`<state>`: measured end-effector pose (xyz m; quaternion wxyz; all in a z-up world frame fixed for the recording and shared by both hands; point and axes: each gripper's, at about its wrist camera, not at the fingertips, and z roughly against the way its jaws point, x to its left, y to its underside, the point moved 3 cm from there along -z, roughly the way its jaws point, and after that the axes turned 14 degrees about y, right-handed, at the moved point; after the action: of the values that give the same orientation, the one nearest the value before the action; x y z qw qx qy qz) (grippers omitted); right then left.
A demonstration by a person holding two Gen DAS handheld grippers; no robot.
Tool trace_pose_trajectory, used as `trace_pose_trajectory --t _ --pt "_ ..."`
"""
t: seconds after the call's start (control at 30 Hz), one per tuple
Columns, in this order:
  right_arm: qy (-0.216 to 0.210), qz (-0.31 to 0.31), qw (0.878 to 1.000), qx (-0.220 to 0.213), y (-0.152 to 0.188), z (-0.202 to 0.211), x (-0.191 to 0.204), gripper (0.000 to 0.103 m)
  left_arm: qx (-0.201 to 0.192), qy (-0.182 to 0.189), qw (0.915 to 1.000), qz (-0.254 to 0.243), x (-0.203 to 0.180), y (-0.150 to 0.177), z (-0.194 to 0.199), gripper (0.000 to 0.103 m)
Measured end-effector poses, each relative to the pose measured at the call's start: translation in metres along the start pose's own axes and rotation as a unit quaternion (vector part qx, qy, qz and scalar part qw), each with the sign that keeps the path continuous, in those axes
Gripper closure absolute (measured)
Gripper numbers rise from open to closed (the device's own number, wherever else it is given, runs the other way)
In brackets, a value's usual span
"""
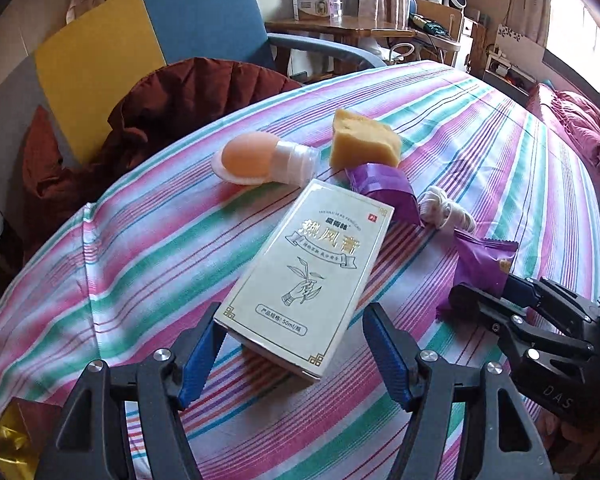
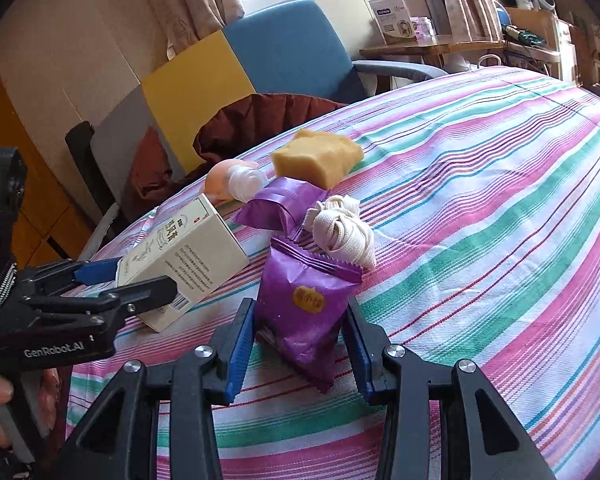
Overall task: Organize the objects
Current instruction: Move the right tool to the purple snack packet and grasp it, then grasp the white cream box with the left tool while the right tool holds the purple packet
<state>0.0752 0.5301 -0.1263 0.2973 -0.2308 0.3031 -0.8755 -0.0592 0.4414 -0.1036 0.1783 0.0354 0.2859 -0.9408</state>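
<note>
Left wrist view: left tool [image 1: 292, 354] brackets, open, a stiff cream cardboard box [image 1: 306, 276] – light; right tool [image 2: 300, 354] straddles a crinkly purple snack packet [image 2: 306, 308], unclosed – slippery.

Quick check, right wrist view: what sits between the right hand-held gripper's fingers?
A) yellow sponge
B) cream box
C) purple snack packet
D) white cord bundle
C: the purple snack packet sits between the blue pads of the right hand-held gripper, while the yellow sponge and white cord bundle lie farther back on the striped sheet, and the cream box is at the left hand-held gripper.
</note>
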Motion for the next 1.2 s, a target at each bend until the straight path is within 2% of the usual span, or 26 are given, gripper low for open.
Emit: trace_pose_trajectory --t 0.07,0.13,0.37,0.4,0.47,0.67,1.0,1.2 --pt "-0.003 -0.002 1.0 0.0 0.0 0.0 -0.001 0.059 -0.016 0.048 0.9987 0.009 -0.006 0.005 0.003 0.033" --pt "-0.003 -0.002 1.0 -0.001 0.0 0.0 -0.001 0.059 -0.028 0.062 0.9976 0.013 -0.008 0.007 0.005 0.033" --pt "-0.003 -0.002 1.0 -0.002 0.0 0.0 -0.001 0.059 -0.027 0.023 0.9991 0.025 -0.003 -0.004 -0.009 0.032" --pt "-0.002 -0.002 1.0 -0.002 0.0 0.0 -0.001 0.059 -0.026 0.02 0.9991 0.026 -0.002 -0.003 -0.012 0.036" --pt "-0.002 -0.002 1.0 -0.003 0.0 0.0 -0.002 0.059 -0.028 0.013 0.999 0.032 -0.001 0.002 -0.017 0.051" --pt "0.001 0.0 1.0 -0.005 -0.001 0.001 -0.003 0.06 -0.076 -0.022 0.996 0.041 -0.004 0.027 -0.008 0.051" --pt "0.006 0.005 1.0 -0.006 -0.001 0.001 -0.001 0.06 -0.112 -0.068 0.9881 0.08 0.004 0.062 0.017 0.051" --pt "0.047 0.036 0.998 -0.016 0.0 0.003 0.009 0.059 -0.126 -0.088 0.9821 0.109 0.006 0.08 0.03 0.051"
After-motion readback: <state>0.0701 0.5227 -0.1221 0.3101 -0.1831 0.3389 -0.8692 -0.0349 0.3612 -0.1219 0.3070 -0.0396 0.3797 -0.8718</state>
